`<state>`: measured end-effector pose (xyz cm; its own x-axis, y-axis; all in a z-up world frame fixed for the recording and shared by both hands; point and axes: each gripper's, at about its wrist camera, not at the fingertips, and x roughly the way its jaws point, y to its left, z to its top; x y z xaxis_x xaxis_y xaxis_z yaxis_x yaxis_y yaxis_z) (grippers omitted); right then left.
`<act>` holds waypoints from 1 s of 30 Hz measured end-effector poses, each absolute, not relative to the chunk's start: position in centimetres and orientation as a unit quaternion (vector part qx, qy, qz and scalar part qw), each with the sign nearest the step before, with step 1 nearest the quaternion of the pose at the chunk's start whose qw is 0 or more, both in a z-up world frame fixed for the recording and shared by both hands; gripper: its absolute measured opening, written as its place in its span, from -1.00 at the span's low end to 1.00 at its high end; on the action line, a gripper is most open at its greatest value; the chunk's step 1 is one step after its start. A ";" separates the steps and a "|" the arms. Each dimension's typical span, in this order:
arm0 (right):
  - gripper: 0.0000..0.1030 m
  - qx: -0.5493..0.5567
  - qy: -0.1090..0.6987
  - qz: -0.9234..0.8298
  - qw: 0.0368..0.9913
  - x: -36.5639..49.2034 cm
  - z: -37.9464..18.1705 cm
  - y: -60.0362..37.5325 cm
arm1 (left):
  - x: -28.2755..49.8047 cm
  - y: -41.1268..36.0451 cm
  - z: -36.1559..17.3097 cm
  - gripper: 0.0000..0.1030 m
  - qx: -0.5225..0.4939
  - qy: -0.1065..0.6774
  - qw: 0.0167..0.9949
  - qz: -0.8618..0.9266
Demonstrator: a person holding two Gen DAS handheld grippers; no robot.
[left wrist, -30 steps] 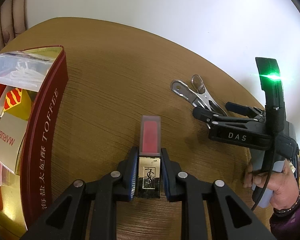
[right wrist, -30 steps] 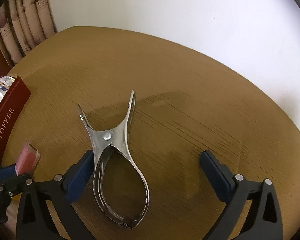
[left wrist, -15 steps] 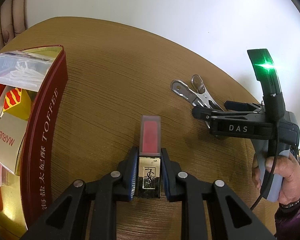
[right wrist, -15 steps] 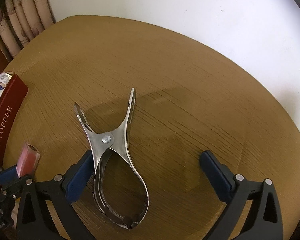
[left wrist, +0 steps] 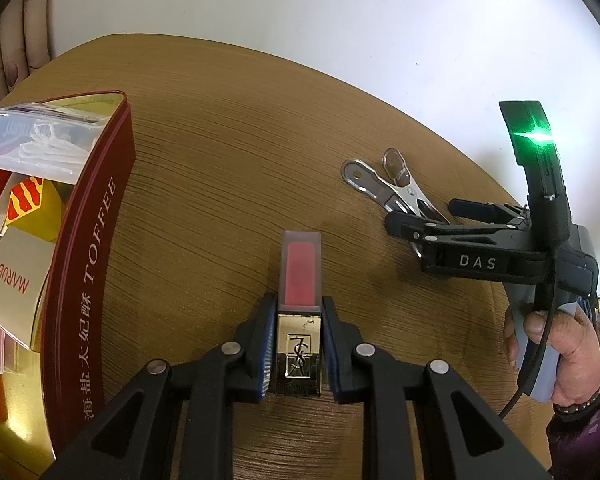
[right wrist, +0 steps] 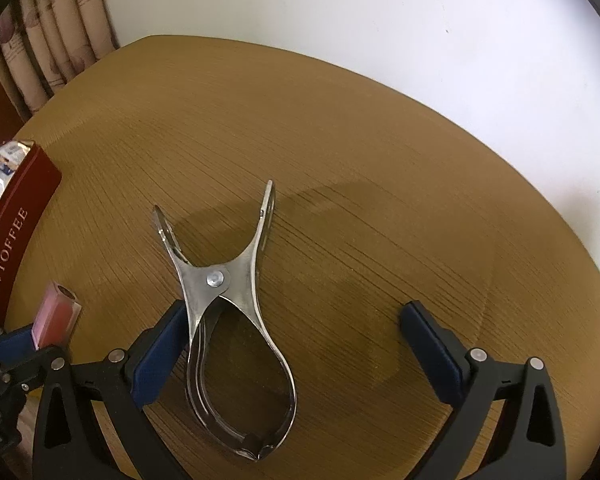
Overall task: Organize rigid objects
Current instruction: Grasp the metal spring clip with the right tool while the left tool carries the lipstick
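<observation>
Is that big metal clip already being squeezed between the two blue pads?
No. The right gripper stands wide open around the metal clip; its far pad is well clear.

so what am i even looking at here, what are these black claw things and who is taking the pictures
No robot here: a person holds a hand-held gripper in each hand, and each gripper carries a wide-angle camera that looks along its two fingers. So one picture is from the left gripper, the other from the right gripper.

The left gripper is shut on a lipstick with a gold cap. The right gripper is open around a metal clip that lies on the round wooden table; its left pad looks to touch the clip. In the left view you can see the hand holding that right gripper.

At the left stands a red toffee tin, already holding small boxes.
</observation>
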<state>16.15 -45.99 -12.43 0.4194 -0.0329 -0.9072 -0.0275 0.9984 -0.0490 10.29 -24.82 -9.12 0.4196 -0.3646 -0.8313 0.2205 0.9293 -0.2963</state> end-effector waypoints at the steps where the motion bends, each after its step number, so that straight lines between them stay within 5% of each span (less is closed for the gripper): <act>1: 0.95 -0.029 0.538 -0.003 0.842 15.9 -12.4 -45.6 | 10.3 -24.8 -9.1 -0.57 -0.070 0.510 0.840 -0.174; 3: 0.74 -0.019 0.538 0.001 0.843 15.8 -12.3 -45.4 | 10.3 -24.9 -9.1 -0.57 -0.068 0.509 0.840 -0.174; 6: -0.29 -0.026 0.521 0.020 0.853 15.5 -11.5 -44.7 | 10.2 -24.9 -9.2 -0.57 -0.069 0.509 0.840 -0.174; 15: -0.31 -0.047 0.512 0.019 0.857 13.7 -10.5 -44.0 | 10.1 -25.6 -9.1 -0.57 -0.052 0.508 0.842 -0.173; 30: -0.42 0.095 0.470 -0.013 0.877 2.7 -7.4 -47.3 | 10.4 -26.0 -8.6 -0.60 -0.033 0.510 0.841 -0.179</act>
